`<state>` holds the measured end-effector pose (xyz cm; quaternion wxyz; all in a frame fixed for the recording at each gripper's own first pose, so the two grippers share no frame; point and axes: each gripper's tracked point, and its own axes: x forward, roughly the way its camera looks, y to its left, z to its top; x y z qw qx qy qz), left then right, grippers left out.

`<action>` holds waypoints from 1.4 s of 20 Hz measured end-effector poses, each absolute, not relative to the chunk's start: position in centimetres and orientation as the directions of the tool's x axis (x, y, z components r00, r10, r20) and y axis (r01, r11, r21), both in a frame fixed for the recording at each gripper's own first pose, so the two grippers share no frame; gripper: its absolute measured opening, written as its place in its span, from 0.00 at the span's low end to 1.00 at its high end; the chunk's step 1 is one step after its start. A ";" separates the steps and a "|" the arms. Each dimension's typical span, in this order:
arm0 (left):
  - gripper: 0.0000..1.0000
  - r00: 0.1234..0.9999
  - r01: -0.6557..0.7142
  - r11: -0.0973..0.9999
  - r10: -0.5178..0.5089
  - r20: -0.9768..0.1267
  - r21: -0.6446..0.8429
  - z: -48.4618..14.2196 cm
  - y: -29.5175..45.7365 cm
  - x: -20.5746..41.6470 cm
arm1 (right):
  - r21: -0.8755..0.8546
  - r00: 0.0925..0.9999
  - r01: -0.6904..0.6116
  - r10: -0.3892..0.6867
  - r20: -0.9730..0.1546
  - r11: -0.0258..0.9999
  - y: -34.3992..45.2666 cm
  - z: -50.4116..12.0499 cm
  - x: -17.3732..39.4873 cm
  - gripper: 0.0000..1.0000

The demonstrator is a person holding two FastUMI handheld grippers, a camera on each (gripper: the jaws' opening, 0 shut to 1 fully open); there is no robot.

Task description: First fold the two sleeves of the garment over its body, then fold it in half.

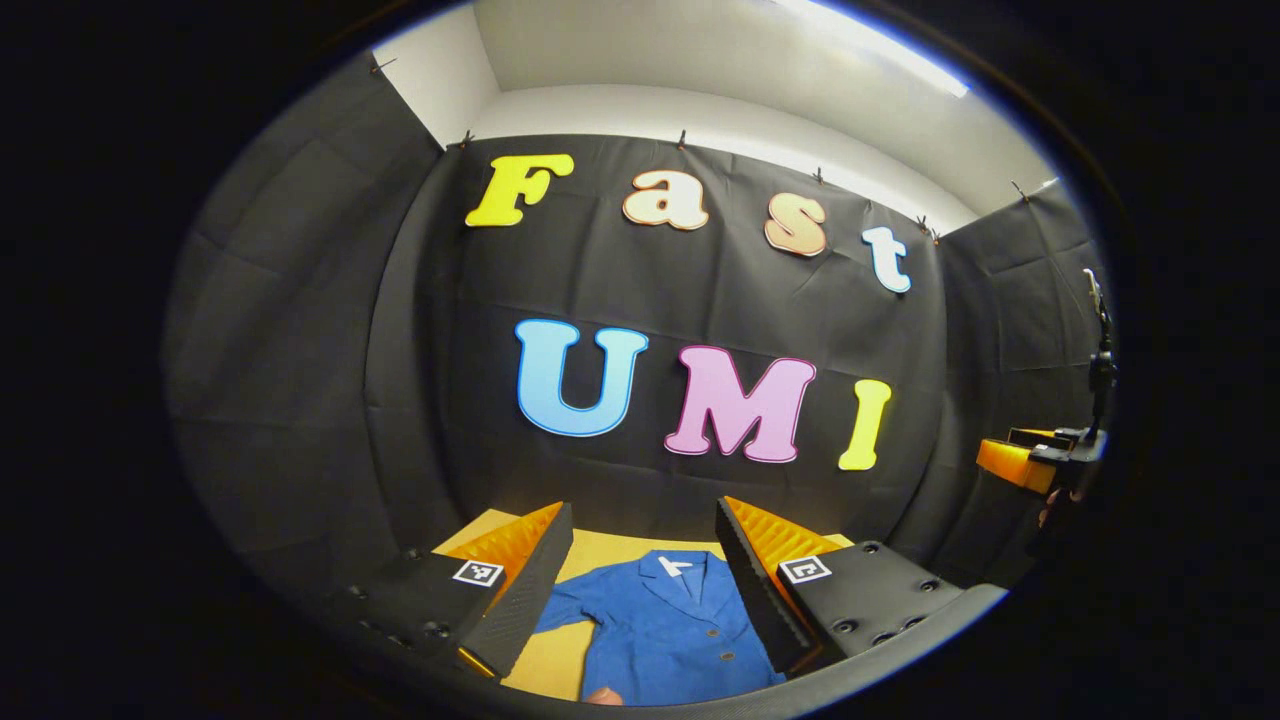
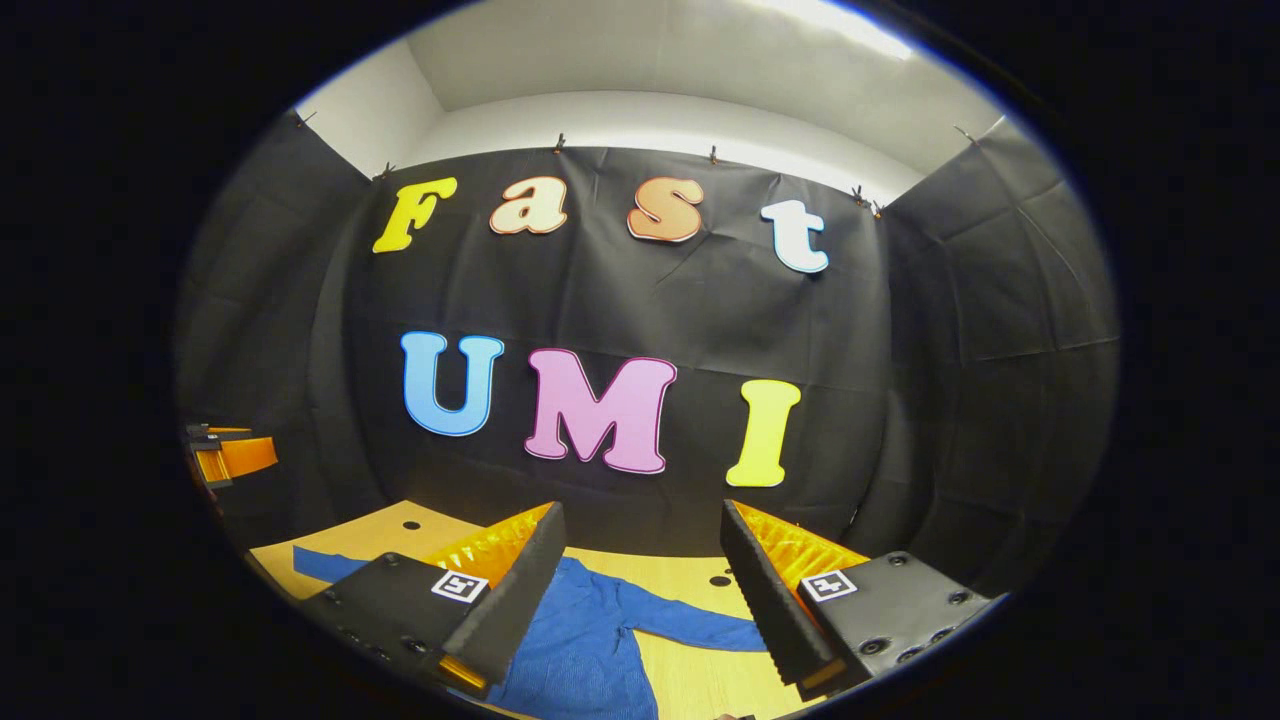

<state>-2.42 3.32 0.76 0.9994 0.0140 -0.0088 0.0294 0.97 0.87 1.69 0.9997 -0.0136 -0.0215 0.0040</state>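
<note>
We see the blue garment (image 1: 665, 625) lying flat on the wooden surface (image 2: 700, 575), sleeves spread out. Our left claw (image 1: 640, 580) hangs above its collar, jaws wide apart, holding nothing. Our right claw (image 2: 640, 590) hovers likewise, wide open and empty.

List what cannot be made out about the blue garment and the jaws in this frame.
- Garment hem: left gripper view, cut off by the bottom edge.
- Its right sleeve: left gripper view, hidden behind the left gripper's own finger.
- Garment collar and front: right gripper view, hidden behind the right gripper's finger.
- The distant gripper: left gripper view, at the rim, jaws too small to judge.
</note>
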 end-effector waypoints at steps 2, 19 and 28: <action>0.82 0.997 -0.075 0.997 0.074 0.022 0.034 0.9 4.0 -2.9 | -0.021 0.999 -0.014 0.015 0.047 1.000 1.3 1.9 1.2 0.95; 0.82 0.994 -0.105 0.992 0.105 0.012 0.063 1.5 4.7 -2.2 | 0.019 0.999 0.015 -0.016 0.033 1.000 0.4 1.7 0.3 0.98; 0.82 0.995 -0.095 0.993 0.096 -0.011 0.068 0.6 4.5 -2.2 | 0.098 0.992 0.127 -0.126 -0.018 0.987 -4.6 -0.5 0.3 0.95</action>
